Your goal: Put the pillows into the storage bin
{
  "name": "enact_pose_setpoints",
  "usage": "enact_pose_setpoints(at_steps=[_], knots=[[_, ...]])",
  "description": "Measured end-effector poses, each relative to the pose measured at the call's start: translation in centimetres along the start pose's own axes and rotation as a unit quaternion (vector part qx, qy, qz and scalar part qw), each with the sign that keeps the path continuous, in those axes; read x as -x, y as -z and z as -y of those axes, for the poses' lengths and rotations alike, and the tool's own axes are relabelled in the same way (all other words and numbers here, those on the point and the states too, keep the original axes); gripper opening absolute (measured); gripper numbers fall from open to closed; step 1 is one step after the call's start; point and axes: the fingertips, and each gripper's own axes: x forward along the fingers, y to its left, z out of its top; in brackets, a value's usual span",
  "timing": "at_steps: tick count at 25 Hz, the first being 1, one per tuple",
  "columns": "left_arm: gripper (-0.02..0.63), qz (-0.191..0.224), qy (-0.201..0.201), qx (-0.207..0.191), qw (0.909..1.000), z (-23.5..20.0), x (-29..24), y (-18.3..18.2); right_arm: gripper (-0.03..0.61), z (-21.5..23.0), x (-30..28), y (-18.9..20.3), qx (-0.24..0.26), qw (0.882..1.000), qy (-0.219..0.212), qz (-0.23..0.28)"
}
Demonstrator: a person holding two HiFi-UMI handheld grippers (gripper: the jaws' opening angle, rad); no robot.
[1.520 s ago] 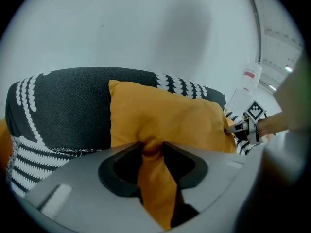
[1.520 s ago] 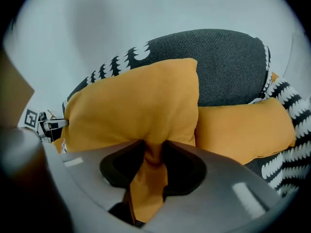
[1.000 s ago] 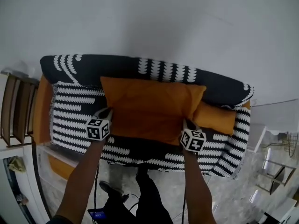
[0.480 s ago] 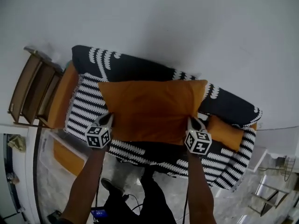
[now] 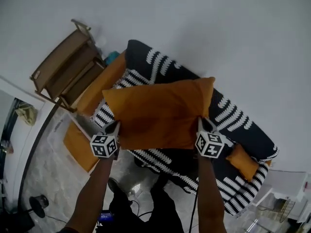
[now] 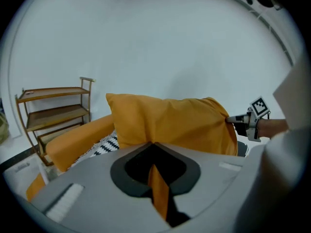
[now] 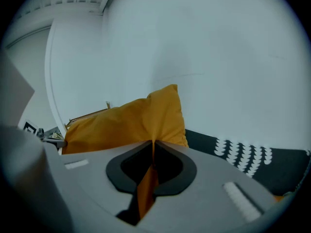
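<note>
Large orange fabric pillow (image 5: 160,113) hanging clear of the black-and-white patterned sofa (image 5: 233,115), stretched between the left gripper (image 5: 114,126) and the right gripper (image 5: 200,124), each with jaws clamping together on a pinched fold of its cover. The transfer is judged to be midway: the translucent plastic storage bin (image 5: 57,130) is waiting on the floor beside the sofa, and a smaller orange pillow (image 5: 241,161) is lying on the seat, not yet moved. The bin's contents are showing only as an unclear orange patch.
</note>
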Motion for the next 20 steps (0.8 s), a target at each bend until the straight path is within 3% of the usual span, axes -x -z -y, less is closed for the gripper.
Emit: enact_pose_setpoints(at_steps=[10,16,20], knots=[[0.006,0.028,-0.094,0.109,0.9892,-16.4,14.4,3.3,0.017,-24.3,-5.9,-5.6,0.111,0.988,-0.102,-0.013],[0.006,0.037,-0.145,0.177,0.9727,-24.5,22.0,7.5,0.017,-39.6,-9.7,-6.4,0.184,0.968,-0.17,-0.03],[0.006,0.045,-0.181,0.221,0.9572,-28.6,26.9,11.5,0.017,-50.2,-12.0,-5.3,0.233,0.947,-0.218,-0.038]])
